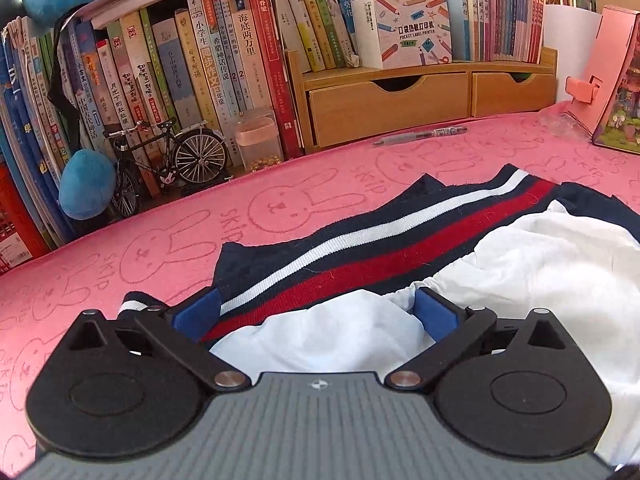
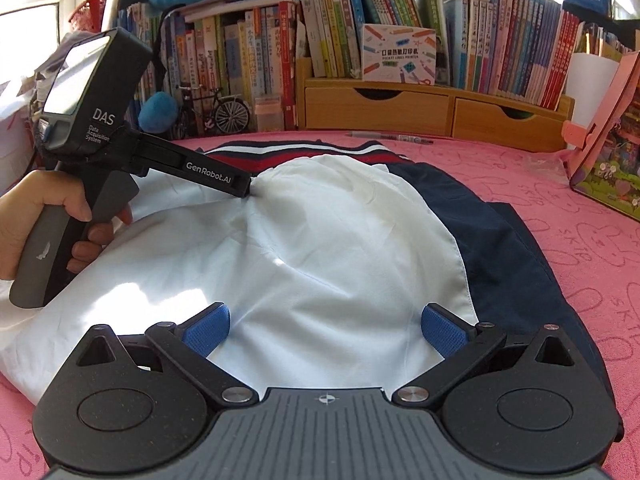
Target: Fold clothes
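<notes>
Both open: left gripper (image 1: pixel 316 312) straddling the white lining (image 1: pixel 540 264) and striped hem (image 1: pixel 360 248) of the navy jacket (image 2: pixel 500 232); right gripper (image 2: pixel 326 326) low over the lining. Spread mid pink bunny cloth (image 1: pixel 120 248), long axis running away toward the books (image 1: pixel 224 52). Nearer the hem: left.

White garment (image 2: pixel 328 240): thin smooth cloth, creased.
Navy garment (image 2: pixel 516 248): matt woven cloth; knitted striped band (image 1: pixel 360 256).
Table cover (image 1: pixel 160 240): pink towelling, fuzzy.
Left gripper (image 1: pixel 316 314): matt black plastic, textured blue pads (image 1: pixel 434 316), shiny metal pins.
Drawers (image 2: pixel 436 112): smooth pale wood.
Box (image 1: pixel 404 30): printed card.
</notes>
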